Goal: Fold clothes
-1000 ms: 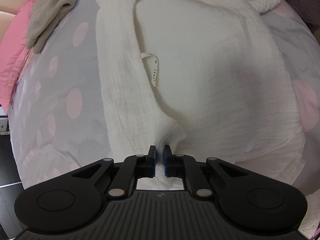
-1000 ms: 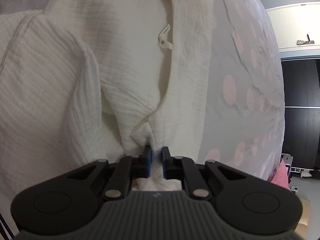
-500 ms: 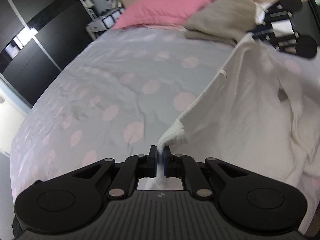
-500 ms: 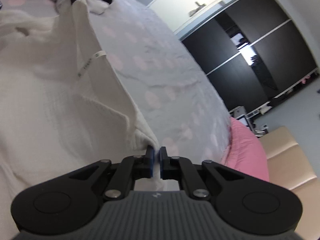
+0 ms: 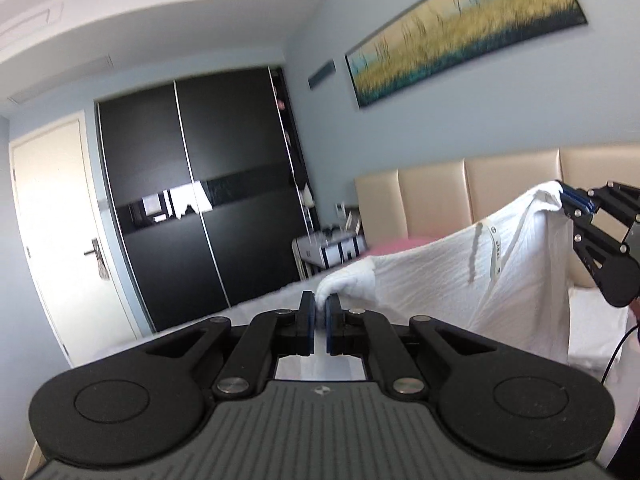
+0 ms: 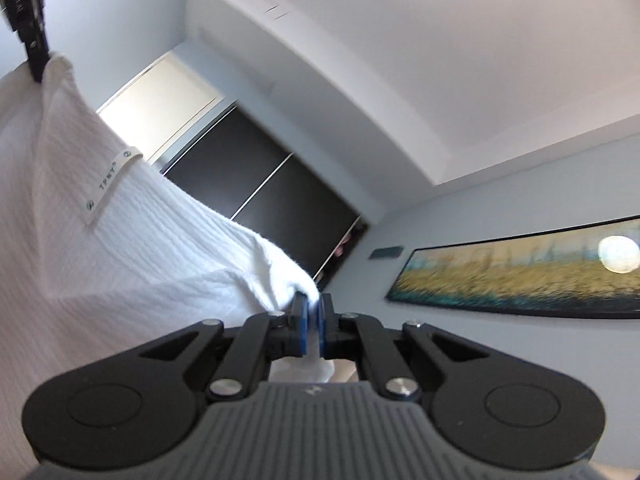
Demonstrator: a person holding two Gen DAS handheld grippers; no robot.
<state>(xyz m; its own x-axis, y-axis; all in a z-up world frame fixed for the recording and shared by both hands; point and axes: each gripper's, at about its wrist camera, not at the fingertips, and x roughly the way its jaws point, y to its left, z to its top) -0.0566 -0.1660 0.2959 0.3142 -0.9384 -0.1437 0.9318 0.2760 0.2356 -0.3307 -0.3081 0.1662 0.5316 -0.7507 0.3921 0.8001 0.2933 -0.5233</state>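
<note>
A white textured garment (image 5: 440, 280) hangs in the air, stretched between both grippers. My left gripper (image 5: 319, 312) is shut on one bunched corner of its top edge. At the right of the left wrist view, my right gripper (image 5: 570, 200) pinches the other corner. In the right wrist view the right gripper (image 6: 312, 316) is shut on the garment (image 6: 120, 260), and the left gripper's black body (image 6: 28, 20) holds the far corner at top left. A small label loop (image 6: 108, 184) marked TPNY sits on the neckline between them. The lower part of the garment is out of sight.
A bed with a beige padded headboard (image 5: 480, 184) lies below and behind the garment, with a pink pillow (image 5: 400, 244) near it. Black sliding wardrobe doors (image 5: 192, 200) and a white door (image 5: 56, 232) stand on the far wall. A long landscape painting (image 5: 460, 28) hangs above the headboard.
Both grippers rose steeply from the bed, lifting the garment off the dotted sheet into the air. The views swung from looking down at the bed to looking across the room and at the ceiling.
</note>
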